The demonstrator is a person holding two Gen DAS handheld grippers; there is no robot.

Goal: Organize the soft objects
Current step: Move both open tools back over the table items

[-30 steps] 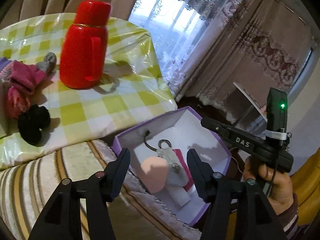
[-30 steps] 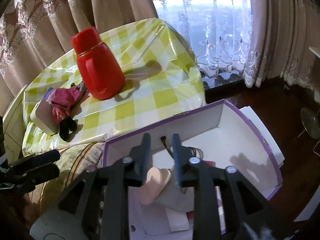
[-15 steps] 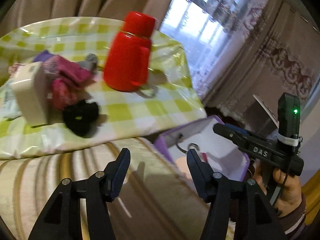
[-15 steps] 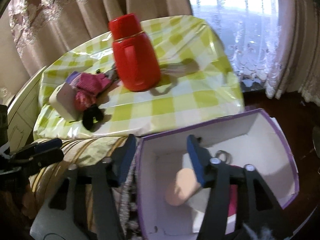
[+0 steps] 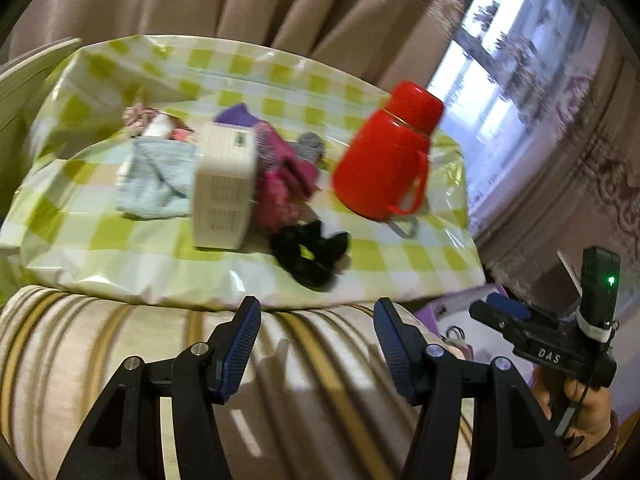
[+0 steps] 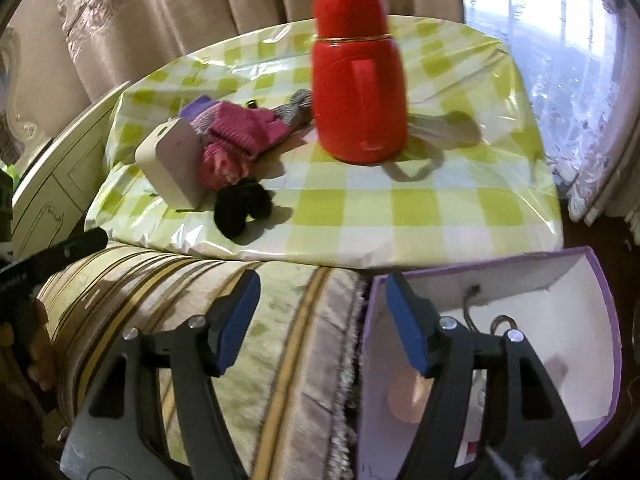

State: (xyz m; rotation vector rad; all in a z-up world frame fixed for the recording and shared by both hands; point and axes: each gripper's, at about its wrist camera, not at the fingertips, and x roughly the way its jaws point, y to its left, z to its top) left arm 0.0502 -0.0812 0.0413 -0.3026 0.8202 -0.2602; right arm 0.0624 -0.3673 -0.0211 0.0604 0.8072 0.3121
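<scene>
Soft things lie on the green-check table: a pink knit piece, a black fluffy piece, a light blue cloth and a grey striped piece. A purple-rimmed white box sits low on the right and holds a peach soft thing. My left gripper hangs open over the striped cushion, short of the table edge. The jaws of my right gripper are opening, with nothing between them, over the cushion beside the box rim.
A tall red flask stands on the table right of the soft pile. A cream plastic case lies against the pink piece. Curtains and a window are behind. A hand holds the right gripper.
Both grippers swung left, away from the box and toward the table. The right jaws went from nearly shut over the box to wide apart. The left jaws kept the same gap.
</scene>
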